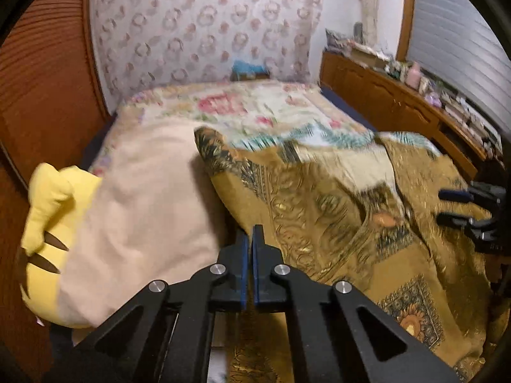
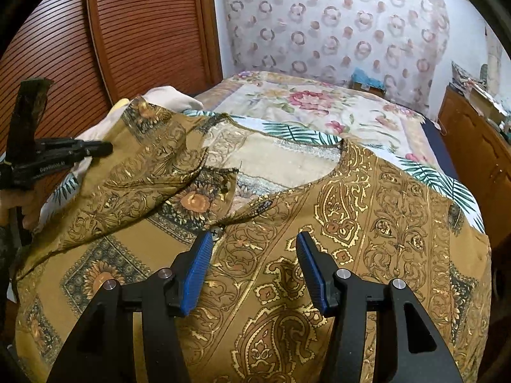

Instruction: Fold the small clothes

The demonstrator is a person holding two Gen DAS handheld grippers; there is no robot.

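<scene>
A mustard-gold garment (image 2: 319, 223) with paisley and sunflower print lies spread on the bed, its round neckline (image 2: 287, 166) away from me. Its left part (image 2: 143, 159) is raised and folded over. My left gripper (image 1: 250, 233) is shut, with the garment's edge (image 1: 223, 191) running up into the blue pads. The right wrist view shows the same gripper (image 2: 102, 148) at the left, beside the raised flap. My right gripper (image 2: 254, 239) stands open just over the front of the garment, near a small button (image 2: 216, 231), with nothing between its pads. It also shows at the right (image 1: 453, 204).
A yellow plush toy (image 1: 48, 217) and a pale pink cloth (image 1: 143, 207) lie left of the garment. A palm-leaf printed cloth (image 2: 431, 175) lies under it on the floral bedspread (image 2: 319, 102). A louvred wooden door (image 2: 143, 32) stands on the left and a cluttered wooden dresser (image 1: 399, 102) on the right.
</scene>
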